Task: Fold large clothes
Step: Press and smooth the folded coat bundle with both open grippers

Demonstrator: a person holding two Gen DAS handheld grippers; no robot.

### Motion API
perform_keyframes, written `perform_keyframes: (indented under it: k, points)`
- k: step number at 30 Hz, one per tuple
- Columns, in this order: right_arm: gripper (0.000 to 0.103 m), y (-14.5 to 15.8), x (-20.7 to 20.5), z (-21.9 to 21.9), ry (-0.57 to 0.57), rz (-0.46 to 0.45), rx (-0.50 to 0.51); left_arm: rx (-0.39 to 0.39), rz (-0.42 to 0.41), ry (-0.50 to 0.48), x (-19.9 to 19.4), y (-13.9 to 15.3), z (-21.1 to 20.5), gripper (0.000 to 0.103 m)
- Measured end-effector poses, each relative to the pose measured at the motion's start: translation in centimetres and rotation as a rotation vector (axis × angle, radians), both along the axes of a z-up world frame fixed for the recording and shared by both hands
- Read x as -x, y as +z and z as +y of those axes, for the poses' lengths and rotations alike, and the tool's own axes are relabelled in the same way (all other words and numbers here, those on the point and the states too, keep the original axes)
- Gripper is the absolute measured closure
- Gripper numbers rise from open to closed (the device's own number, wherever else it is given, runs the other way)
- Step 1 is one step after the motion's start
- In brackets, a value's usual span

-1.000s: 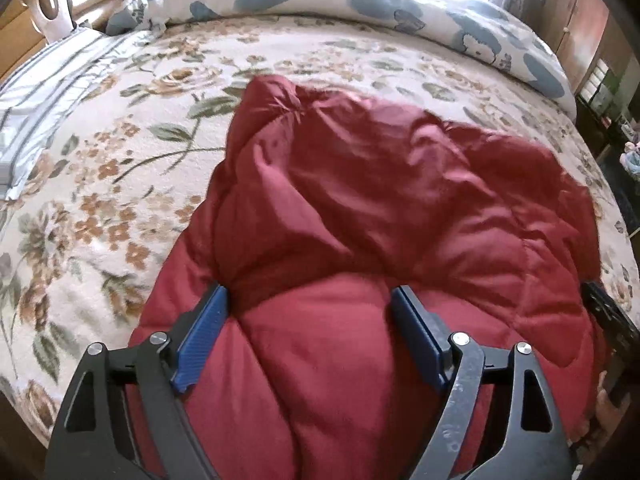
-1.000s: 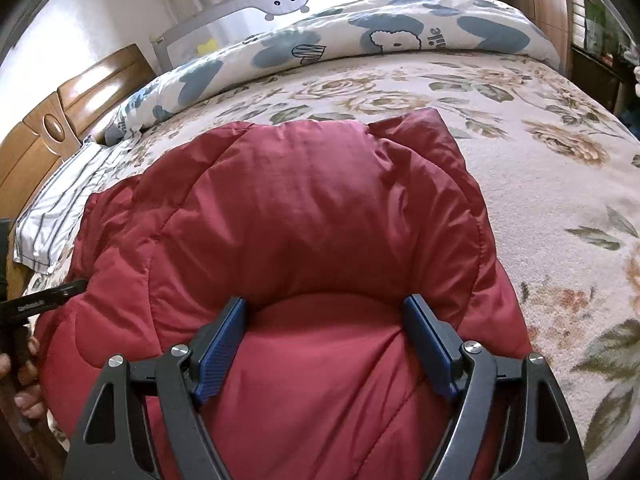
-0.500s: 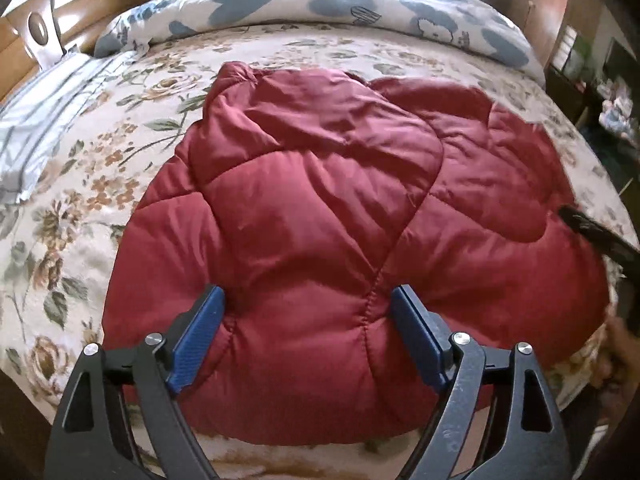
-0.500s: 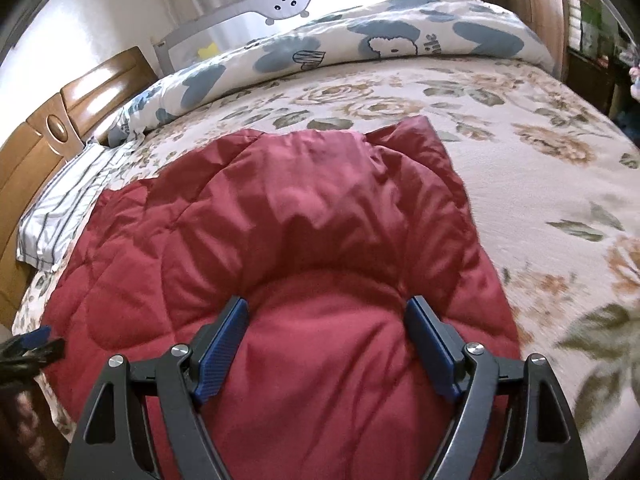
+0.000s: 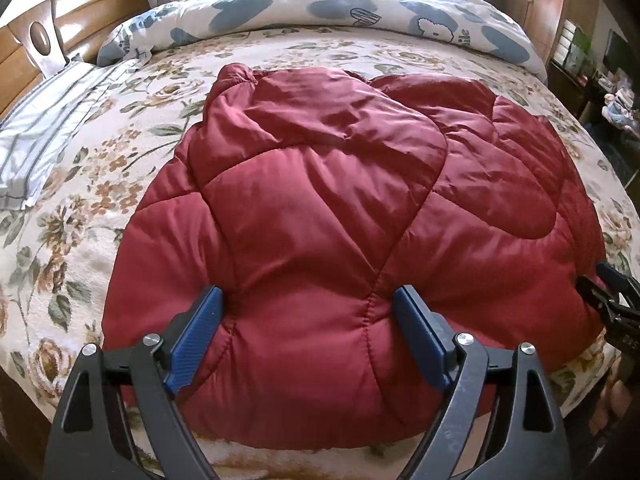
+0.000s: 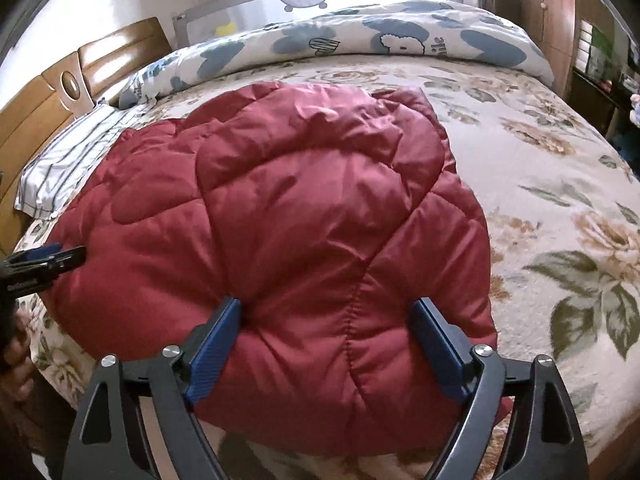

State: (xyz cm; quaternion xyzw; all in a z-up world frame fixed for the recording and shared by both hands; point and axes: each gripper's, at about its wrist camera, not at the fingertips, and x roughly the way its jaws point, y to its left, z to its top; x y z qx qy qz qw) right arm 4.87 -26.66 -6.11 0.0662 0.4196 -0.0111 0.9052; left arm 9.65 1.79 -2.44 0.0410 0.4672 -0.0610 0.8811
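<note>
Bed cover (image 5: 100, 184), floral: bare along the left of the left wrist frame and across the whole right side of the right wrist frame; open passage there.

Red quilted jacket (image 5: 328, 208): puffy mound filling the centre of both frames, bulging up between each gripper's wide-set blue pads (image 6: 216, 344); blocks the near bed edge.

Rolled duvet (image 5: 360, 12), blue-patterned: long ridge across the top of frame, closing the far side.

Striped pillow (image 5: 44, 120): upper left, against the wooden headboard (image 5: 92, 12).

Wardrobe (image 6: 548, 8) and cluttered shelves: upper right, beyond the bed's edge.
</note>
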Motion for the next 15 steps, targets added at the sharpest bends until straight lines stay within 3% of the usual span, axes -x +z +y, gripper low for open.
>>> perform_keyframes:
  k: [8, 15]
  points:
    - [0.012, -0.4, 0.5, 0.0, -0.007, -0.025, -0.011, -0.025, -0.008, 0.015, 0.6, 0.1, -0.2, 0.015]
    - [0.012, -0.3, 0.8, 0.0, -0.008, -0.031, -0.014, 0.010, -0.018, 0.033, 2.4, 1.3, 0.4, 0.015]
